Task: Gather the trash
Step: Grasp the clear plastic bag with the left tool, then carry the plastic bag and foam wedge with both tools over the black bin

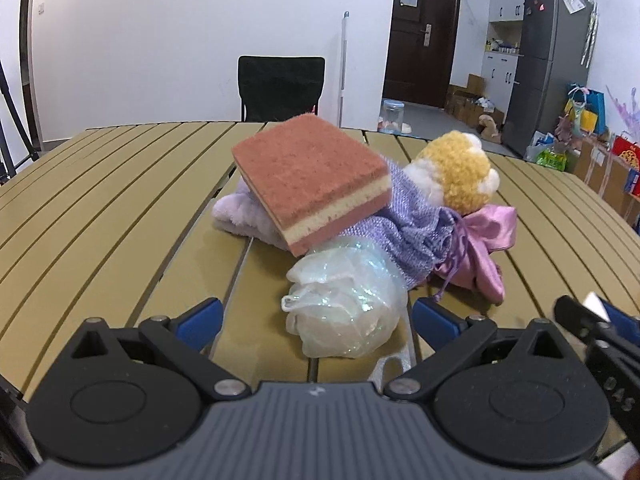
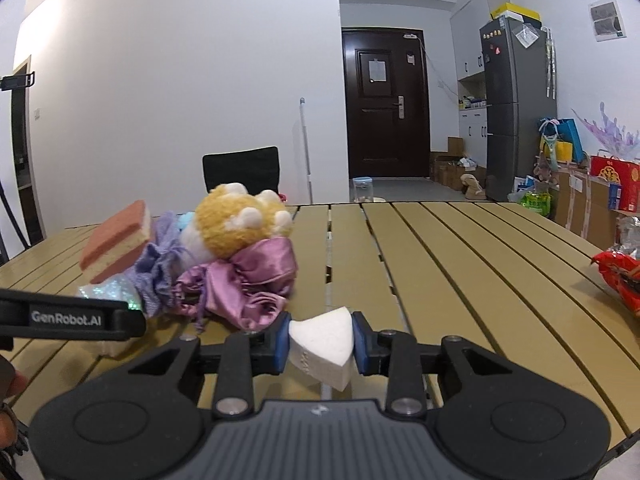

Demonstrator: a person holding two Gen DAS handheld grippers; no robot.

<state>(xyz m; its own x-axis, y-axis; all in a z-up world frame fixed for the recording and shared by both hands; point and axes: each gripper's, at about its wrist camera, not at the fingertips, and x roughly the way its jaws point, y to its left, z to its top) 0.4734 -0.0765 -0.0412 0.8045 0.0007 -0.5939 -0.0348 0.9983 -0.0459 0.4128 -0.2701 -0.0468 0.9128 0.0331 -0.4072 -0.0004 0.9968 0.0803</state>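
Observation:
A heap lies on the tan slatted table (image 1: 100,200): a pink sponge (image 1: 312,176) tilted on top, a lilac cloth (image 1: 416,232), a yellow plush toy (image 1: 456,172), a pink satin bag (image 1: 484,240) and a translucent mesh puff (image 1: 344,304). My left gripper (image 1: 318,320) is open, and the puff sits between its blue fingertips without being pressed. My right gripper (image 2: 320,340) is shut on a white foam wedge (image 2: 324,344), held just right of the heap. The same sponge (image 2: 116,244) and plush toy (image 2: 236,224) show in the right wrist view.
A red snack bag (image 2: 620,276) lies at the table's right edge. A black chair (image 1: 280,88) stands behind the far side. The left gripper's body (image 2: 68,318) crosses the right wrist view at left. Boxes and bags (image 2: 600,184) crowd the floor at right.

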